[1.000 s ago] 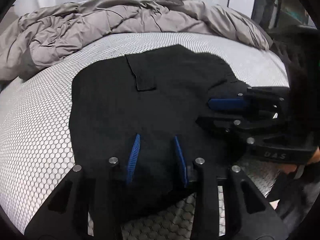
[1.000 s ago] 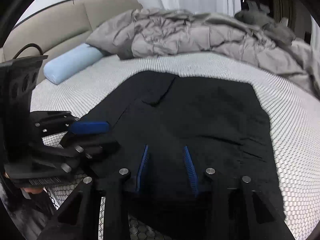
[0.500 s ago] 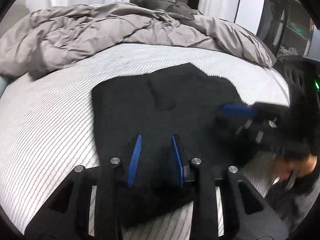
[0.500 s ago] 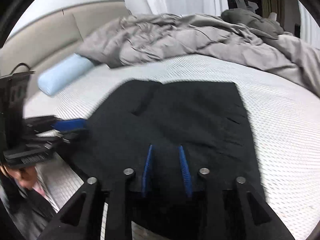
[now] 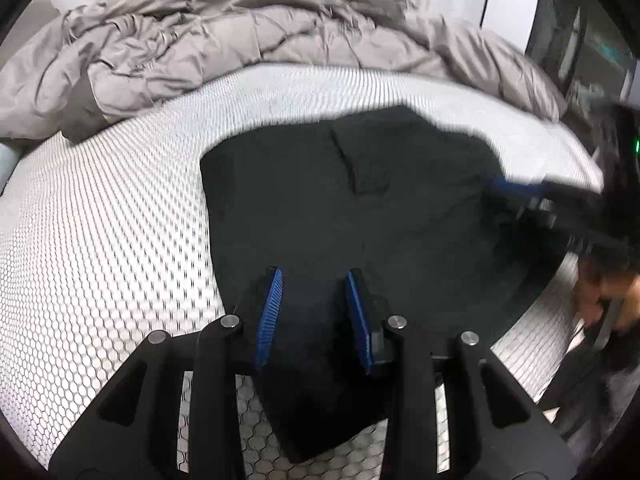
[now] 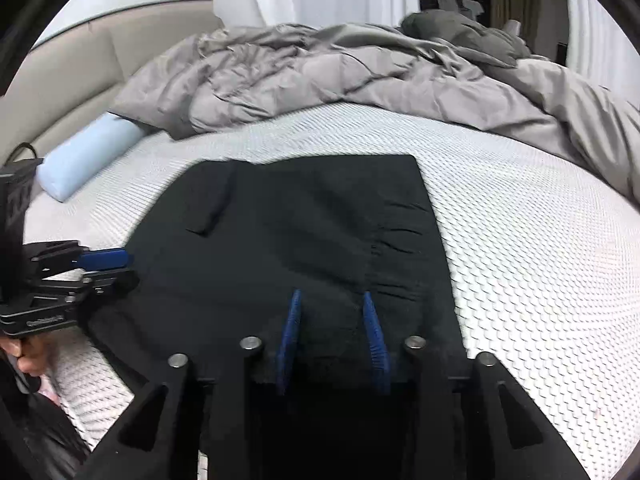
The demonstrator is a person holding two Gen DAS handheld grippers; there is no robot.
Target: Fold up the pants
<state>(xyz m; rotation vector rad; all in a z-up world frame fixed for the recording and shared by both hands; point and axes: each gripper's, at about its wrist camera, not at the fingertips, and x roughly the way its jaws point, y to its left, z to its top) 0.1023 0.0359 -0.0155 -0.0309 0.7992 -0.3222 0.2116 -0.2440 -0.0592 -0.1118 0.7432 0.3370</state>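
Black pants lie folded flat on the white honeycomb mattress, a back pocket facing up. They also show in the right wrist view. My left gripper hovers open over the near edge of the pants, its blue pads apart and empty. My right gripper is open over the other near edge, nothing between its pads. Each gripper shows in the other's view, the right one blurred at the right side, the left one at the left side.
A rumpled grey duvet is heaped along the far side of the bed. A light blue bolster lies at the far left by the beige headboard. The mattress's near edge is just below the pants.
Both grippers have pulled back and up from the pants, which look smaller and farther off. The pants have stayed flat on the mattress. Both pairs of pads have stayed apart.
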